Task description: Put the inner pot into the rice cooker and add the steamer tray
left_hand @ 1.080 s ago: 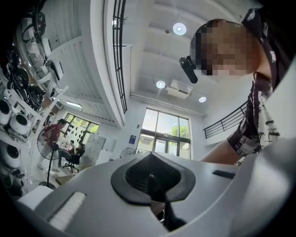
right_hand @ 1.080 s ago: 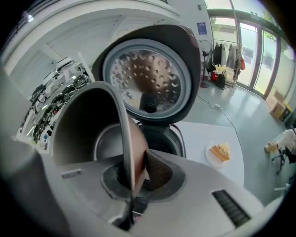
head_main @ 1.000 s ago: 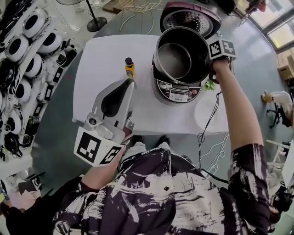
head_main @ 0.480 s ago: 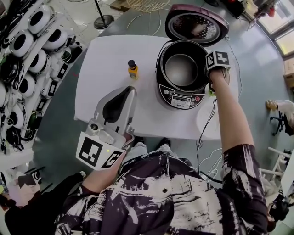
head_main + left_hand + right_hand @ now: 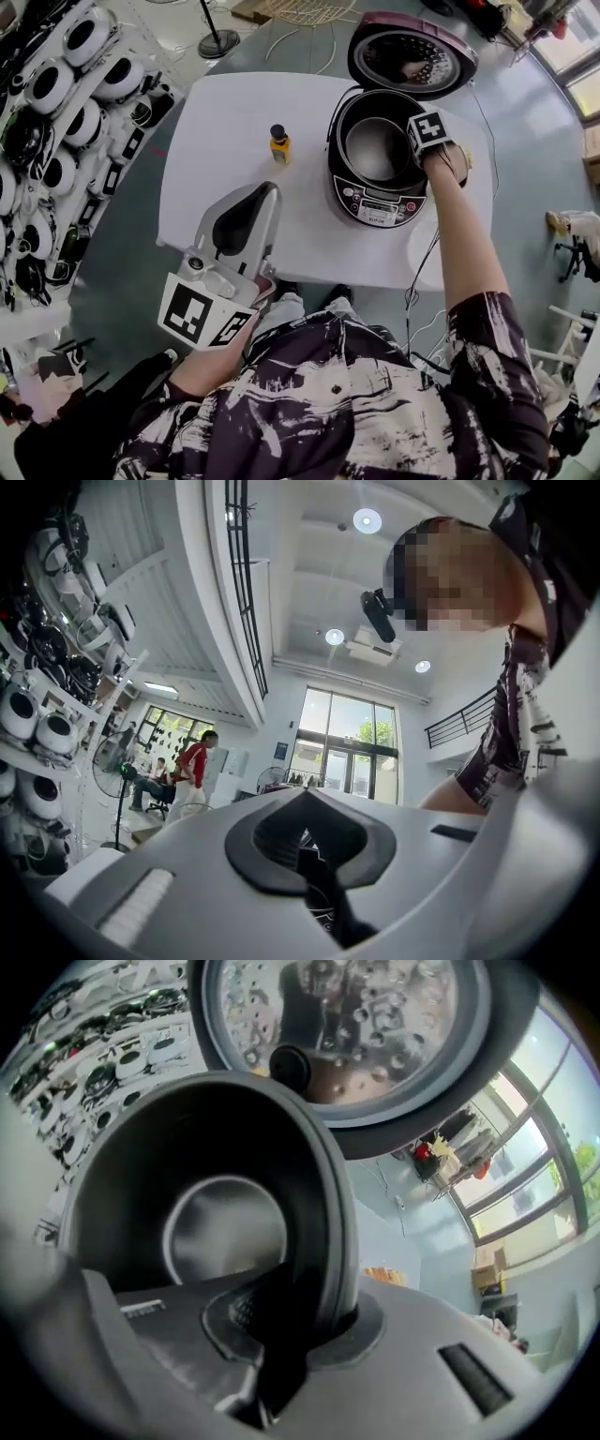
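Right gripper (image 5: 422,150) points steeply down at the right side of the rice cooker (image 5: 375,202); in the right gripper view (image 5: 281,1335) I see its fingers closed on the rim of the inner pot (image 5: 216,1194), one inside the wall and one outside; the pot (image 5: 375,145) sits down in the cooker body, though I cannot tell whether it is fully seated; lid (image 5: 412,52) stands open behind it. Left gripper (image 5: 270,192) hangs over the near edge of the white counter (image 5: 225,122), well apart from the cooker; in the left gripper view (image 5: 309,855) its fingers are together with nothing between them. A small yellow bottle (image 5: 278,145) stands upright on the counter, left of the cooker.
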A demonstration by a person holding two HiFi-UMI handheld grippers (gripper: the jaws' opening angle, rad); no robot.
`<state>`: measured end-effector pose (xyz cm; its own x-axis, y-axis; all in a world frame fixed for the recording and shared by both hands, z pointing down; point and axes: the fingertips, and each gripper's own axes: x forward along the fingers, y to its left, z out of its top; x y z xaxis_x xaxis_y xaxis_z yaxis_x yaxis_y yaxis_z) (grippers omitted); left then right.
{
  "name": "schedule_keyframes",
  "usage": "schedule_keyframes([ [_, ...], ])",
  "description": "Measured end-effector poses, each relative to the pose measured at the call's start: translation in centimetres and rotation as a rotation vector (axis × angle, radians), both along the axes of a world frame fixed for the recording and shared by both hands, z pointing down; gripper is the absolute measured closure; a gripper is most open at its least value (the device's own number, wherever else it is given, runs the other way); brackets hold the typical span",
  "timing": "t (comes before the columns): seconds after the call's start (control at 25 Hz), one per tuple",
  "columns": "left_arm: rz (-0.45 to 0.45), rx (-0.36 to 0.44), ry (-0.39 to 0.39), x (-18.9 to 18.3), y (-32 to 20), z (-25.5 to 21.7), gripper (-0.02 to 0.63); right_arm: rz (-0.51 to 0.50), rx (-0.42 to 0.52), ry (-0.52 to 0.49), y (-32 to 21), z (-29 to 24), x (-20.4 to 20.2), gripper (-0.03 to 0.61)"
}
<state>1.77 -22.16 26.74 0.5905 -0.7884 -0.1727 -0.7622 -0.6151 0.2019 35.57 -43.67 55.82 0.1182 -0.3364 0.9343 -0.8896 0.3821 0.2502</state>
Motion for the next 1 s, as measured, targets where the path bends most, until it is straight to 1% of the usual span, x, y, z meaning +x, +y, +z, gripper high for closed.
schedule_keyframes([
  [0.12, -0.004, -0.006, -0.003, -0.5, 0.2, 0.2, 0.609, -0.048, -0.03, 0.055, 0.2, 0.9, 0.1, 0.552],
  [0.2, -0.006, -0.008, -0.004, -0.9, 0.3, 0.4, 0.609, -0.08, -0.028, 0.104, 0.0, 1.0, 0.3, 0.543],
  [0.28, -0.008, -0.009, -0.004, -1.2, 0.4, 0.4, 0.609, -0.113, -0.025, 0.152, -0.3, 1.0, 0.4, 0.508],
  [0.4, -0.008, -0.006, -0.004, -1.4, 0.6, 0.4, 0.609, -0.125, -0.012, 0.14, -0.4, 1.0, 0.3, 0.511],
  [0.48, -0.005, -0.006, -0.003, -1.5, 0.7, 0.4, 0.609, -0.117, -0.012, 0.102, -0.2, 1.1, 0.1, 0.508],
  [0.6, 0.0, -0.002, -0.002, -1.4, 1.0, 0.2, 0.609, -0.088, -0.02, 0.005, 0.5, 1.0, -0.4, 0.5],
  [0.68, 0.003, 0.001, -0.002, -1.2, 1.2, 0.1, 0.609, -0.078, -0.016, -0.038, 0.8, 1.0, -0.7, 0.492],
  [0.88, 0.026, 0.01, 0.0, 0.0, 1.6, -0.3, 0.609, -0.001, -0.039, -0.174, 1.9, 0.9, -0.5, 0.483],
  [1.0, 0.042, 0.012, -0.002, 1.0, 1.8, -0.4, 0.609, 0.025, -0.036, -0.251, 2.7, 0.9, -0.5, 0.472],
])
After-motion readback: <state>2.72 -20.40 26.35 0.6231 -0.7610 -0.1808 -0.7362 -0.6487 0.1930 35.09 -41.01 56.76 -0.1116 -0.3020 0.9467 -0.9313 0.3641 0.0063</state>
